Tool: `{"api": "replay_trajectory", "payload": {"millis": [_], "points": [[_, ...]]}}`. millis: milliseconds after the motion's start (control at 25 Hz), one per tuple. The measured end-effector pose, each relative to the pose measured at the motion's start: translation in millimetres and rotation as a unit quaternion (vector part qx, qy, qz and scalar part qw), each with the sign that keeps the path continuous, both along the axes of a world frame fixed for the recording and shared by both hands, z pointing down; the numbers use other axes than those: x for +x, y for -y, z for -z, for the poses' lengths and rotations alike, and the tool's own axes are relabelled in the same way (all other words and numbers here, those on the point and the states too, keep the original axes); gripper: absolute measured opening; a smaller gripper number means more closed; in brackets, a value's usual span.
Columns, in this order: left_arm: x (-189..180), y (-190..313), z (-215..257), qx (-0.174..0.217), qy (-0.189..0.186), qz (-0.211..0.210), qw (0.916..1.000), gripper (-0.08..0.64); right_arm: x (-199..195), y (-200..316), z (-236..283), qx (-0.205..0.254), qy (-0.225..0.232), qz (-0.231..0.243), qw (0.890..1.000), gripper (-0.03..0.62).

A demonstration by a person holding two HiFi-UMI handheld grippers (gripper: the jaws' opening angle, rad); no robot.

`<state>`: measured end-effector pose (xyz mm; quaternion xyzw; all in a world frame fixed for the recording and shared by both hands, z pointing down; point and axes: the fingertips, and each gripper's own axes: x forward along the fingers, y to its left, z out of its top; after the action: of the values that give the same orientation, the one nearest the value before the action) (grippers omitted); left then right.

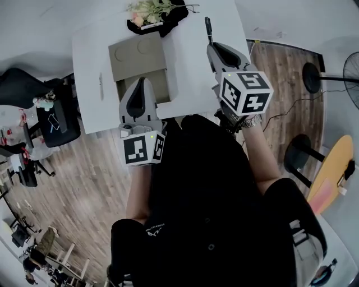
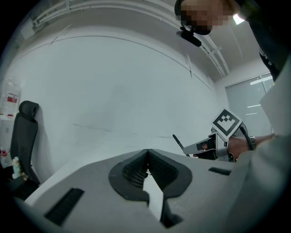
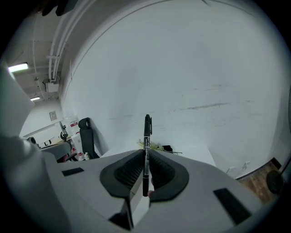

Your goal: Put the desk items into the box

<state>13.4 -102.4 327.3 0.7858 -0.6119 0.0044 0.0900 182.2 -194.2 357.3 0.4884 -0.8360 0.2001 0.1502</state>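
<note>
While I stand over the white bench [image 1: 190, 61] in the head view, the open cardboard box [image 1: 126, 70] sits on it ahead of me, and what shows of its inside looks bare. My left gripper [image 1: 140, 84] hangs at the box's near edge; my right gripper [image 1: 212, 48] is raised just right of the box with a black pen [image 1: 208, 28] sticking out past its tips. A slim grey thing [image 1: 101, 85], too small to identify, lies on the bench left of the box, and flowers [image 1: 150, 8] rest beyond it. From the left gripper view, my jaws are pressed together with nothing between them. From the right gripper view, my jaws pinch the pen upright near its lower end. I judge the task barely begun: the pen has yet to go in, and the slim thing probably follows.
</note>
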Motion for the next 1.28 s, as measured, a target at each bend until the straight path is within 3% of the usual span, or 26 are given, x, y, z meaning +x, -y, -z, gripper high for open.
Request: {"api": "replay_trajectory", "payload": {"millis": [560,1280], "points": [[15,-26,46,0.044,0.010,0.007,0.9990,0.008,13,-32,73,0.074,0.040,0.023,0.996,0.040],[15,-30,43,0.041,0.017,0.023,0.9987,0.008,28,-41,75,0.073,0.055,0.018,0.996,0.041]]}}
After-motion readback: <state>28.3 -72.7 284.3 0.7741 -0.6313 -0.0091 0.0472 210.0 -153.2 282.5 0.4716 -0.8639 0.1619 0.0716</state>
